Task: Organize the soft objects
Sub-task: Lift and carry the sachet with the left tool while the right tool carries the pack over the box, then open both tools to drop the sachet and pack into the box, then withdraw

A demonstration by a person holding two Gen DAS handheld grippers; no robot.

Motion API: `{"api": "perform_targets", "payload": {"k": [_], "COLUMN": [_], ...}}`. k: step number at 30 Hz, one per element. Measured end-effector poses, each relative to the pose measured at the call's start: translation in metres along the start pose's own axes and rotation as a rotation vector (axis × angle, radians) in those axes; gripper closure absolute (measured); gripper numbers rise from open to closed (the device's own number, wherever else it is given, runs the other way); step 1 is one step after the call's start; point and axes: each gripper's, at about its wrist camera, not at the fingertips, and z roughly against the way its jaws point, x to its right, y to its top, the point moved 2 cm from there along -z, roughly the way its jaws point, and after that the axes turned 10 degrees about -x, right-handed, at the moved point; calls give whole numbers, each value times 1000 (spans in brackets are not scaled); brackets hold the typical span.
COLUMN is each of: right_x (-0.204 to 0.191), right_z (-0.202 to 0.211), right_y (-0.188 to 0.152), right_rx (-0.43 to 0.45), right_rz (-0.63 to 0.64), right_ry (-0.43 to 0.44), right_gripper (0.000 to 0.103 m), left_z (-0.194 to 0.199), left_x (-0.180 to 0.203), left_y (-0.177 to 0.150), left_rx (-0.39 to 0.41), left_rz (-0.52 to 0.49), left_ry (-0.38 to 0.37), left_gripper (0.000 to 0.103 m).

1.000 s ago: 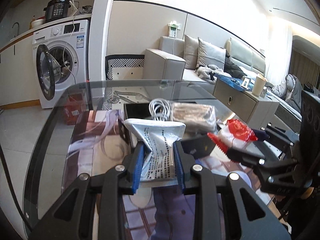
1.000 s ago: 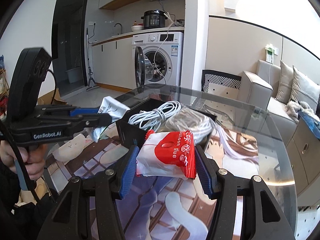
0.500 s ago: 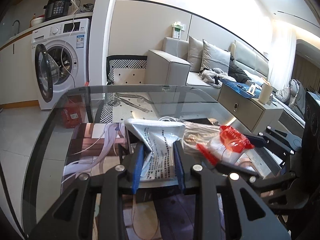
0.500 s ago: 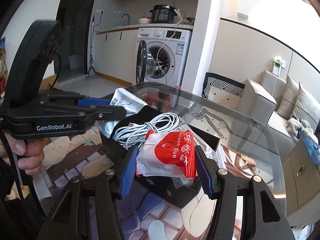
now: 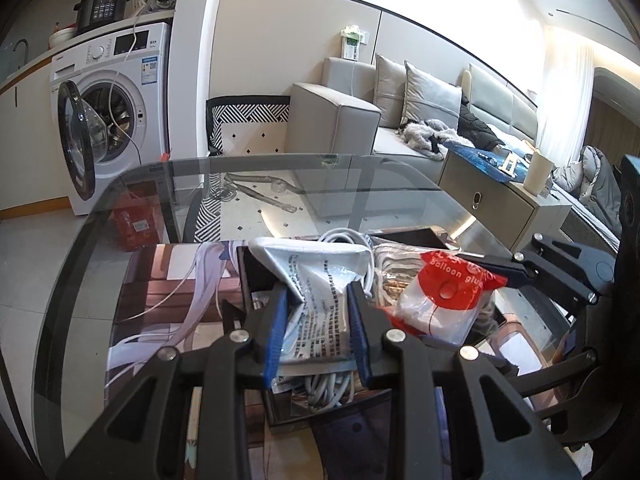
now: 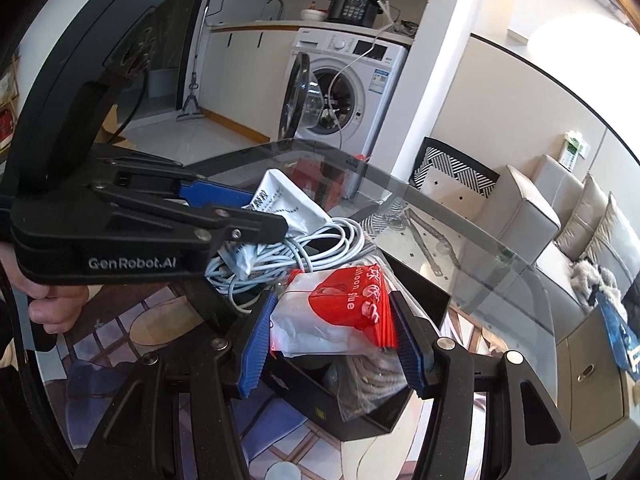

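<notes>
- While both views look over the black box (image 5: 256, 276) on the glass table (image 5: 360, 172), only the right wrist view shows the left gripper's "GenRobot.AI" lettering and the person's hand (image 6: 56, 304) at 9 o'clock.
- Left gripper (image 5: 316, 332) clamps the silver pouch (image 5: 320, 280), above the box.
- Right gripper (image 6: 332, 336) pinches the red-and-white packet (image 6: 340, 312), reading "balloon glue", above the box.
- White cable (image 6: 320, 248) lies coiled inside at 12 o'clock.

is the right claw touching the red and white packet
Touching. The right wrist view shows the right claw with both blue pads pressed against the red and white packet, held above the black box.
</notes>
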Motion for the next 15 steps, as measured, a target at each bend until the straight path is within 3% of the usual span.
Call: {"api": "perform_targets", "payload": {"k": [15], "right_x": [11], "right_z": [-15], "right_y": [9], "right_rx": [-16], "right_rz": [29], "right_ry": [51], "right_gripper": [45], "left_z": [-6], "left_x": [5], "left_y": [-2], "left_rx": [-16], "left_rz": [-40], "left_ry": [-8], "left_gripper": [73]}}
